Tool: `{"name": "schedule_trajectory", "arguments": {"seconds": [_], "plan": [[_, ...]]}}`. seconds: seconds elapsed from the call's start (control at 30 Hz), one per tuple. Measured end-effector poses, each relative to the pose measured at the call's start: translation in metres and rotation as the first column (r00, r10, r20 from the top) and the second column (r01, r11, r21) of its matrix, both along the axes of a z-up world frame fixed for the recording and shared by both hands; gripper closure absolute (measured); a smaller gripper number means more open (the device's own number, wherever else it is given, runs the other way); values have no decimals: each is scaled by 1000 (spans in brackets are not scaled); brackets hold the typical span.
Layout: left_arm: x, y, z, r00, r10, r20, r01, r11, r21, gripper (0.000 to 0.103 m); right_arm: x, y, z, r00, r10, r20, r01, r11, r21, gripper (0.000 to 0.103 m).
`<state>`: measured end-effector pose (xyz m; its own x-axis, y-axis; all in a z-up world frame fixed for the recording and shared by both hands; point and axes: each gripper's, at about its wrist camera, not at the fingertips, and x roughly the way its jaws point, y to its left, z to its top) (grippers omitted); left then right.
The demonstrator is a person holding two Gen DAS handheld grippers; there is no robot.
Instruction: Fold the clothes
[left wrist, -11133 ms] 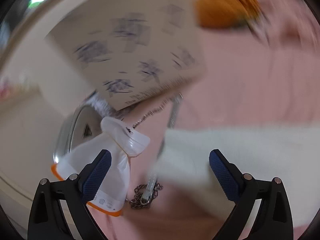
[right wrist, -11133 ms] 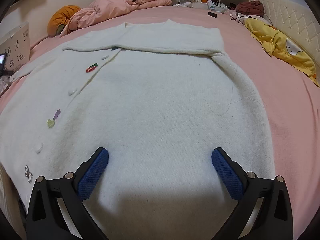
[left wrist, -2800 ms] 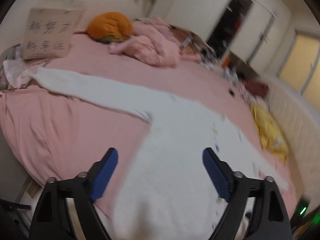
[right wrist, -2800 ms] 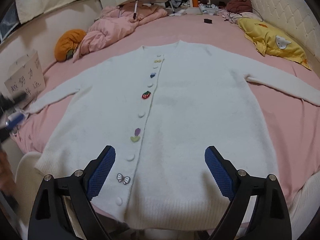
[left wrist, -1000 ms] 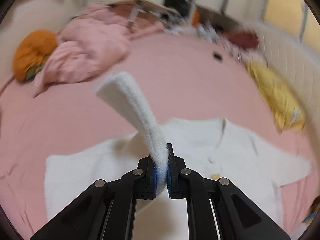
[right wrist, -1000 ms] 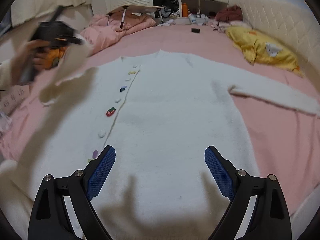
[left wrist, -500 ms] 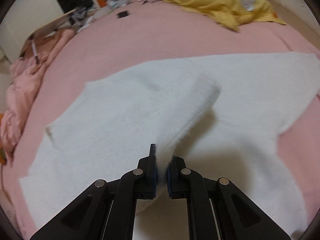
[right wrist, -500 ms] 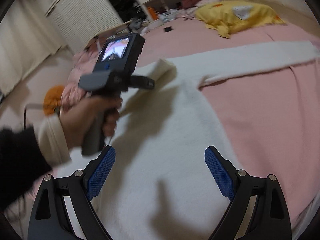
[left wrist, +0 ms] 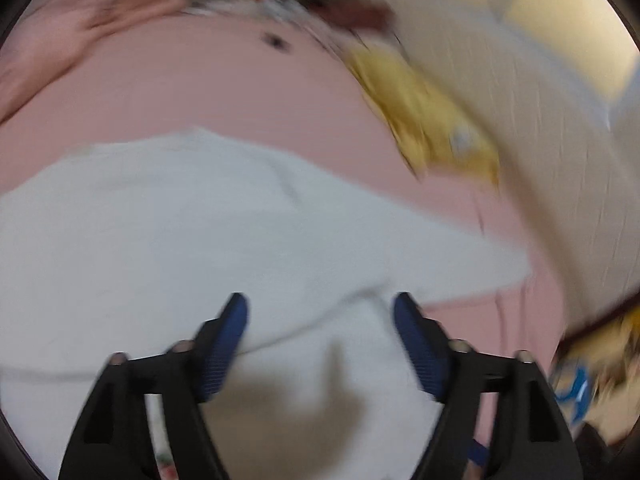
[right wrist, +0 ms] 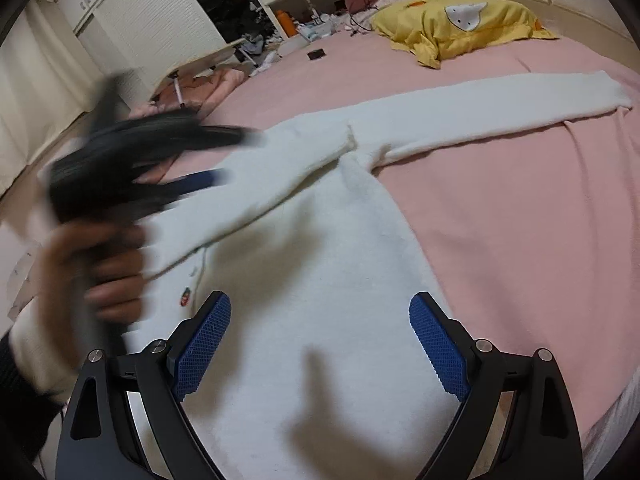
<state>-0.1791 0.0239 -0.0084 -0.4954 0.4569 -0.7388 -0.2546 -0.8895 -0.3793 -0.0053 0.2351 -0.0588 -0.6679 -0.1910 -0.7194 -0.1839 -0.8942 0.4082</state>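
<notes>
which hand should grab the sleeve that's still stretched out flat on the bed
Right, probably. The outstretched sleeve lies on the right gripper's side, its fingers open and empty. The left gripper, fingers just opened, hovers over the already folded sleeve across the cardigan.

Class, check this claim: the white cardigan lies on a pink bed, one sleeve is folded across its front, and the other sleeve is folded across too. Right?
Not quite. The other sleeve of the cardigan isn't folded; it stretches straight out over the pink bed, as the right wrist view shows. The first sleeve does lie across.

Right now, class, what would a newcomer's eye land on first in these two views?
A white cardigan fills the middle of the pink bed, one sleeve folded across its chest, the other stretched towards the right. At left a blurred hand holds the left tongs, jaws just opened and empty. A yellow pillow lies at the far edge.
</notes>
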Motion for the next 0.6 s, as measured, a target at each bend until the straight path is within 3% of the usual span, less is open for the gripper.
{"name": "schedule_trajectory", "arguments": {"seconds": [0.07, 0.17, 0.23, 0.3, 0.4, 0.47, 0.5, 0.53, 0.6], "plan": [[5, -53, 4, 992, 124, -24, -126, 990, -66, 22, -11, 0, 4, 1000, 24, 2, -24, 1000, -3, 12], [-3, -109, -9, 976, 219, -16, -218, 959, -180, 22, -47, -16, 22, 991, 119, -61, -114, 990, 80, 12], [-11, -138, -23, 969, 244, 28, -236, 956, -173, 28, -88, -38, 32, 978, 198, -68, -181, 963, 199, 12], [-18, -152, -41, 963, 260, 64, -247, 955, -166, 28, -130, -60, 33, 968, 247, -41, -223, 925, 307, 12], [-31, -153, -78, 952, 282, 116, -249, 938, -241, 29, -183, -81, 15, 967, 255, 2, -235, 889, 394, 12], [-27, -152, -86, 964, 255, 71, -229, 938, -259, 29, -205, -79, -16, 963, 259, 70, -263, 862, 432, 12], [-28, -150, -85, 967, 247, 61, -222, 937, -270, 29, -215, -70, -40, 965, 218, 148, -262, 848, 461, 12], [-25, -147, -85, 969, 240, 53, -216, 934, -284, 29, -216, -53, -55, 971, 164, 172, -225, 865, 448, 9], [-23, -142, -83, 973, 225, 42, -202, 930, -306, 29, -205, -18, -56, 993, 54, 101, -87, 929, 360, 8]]}}
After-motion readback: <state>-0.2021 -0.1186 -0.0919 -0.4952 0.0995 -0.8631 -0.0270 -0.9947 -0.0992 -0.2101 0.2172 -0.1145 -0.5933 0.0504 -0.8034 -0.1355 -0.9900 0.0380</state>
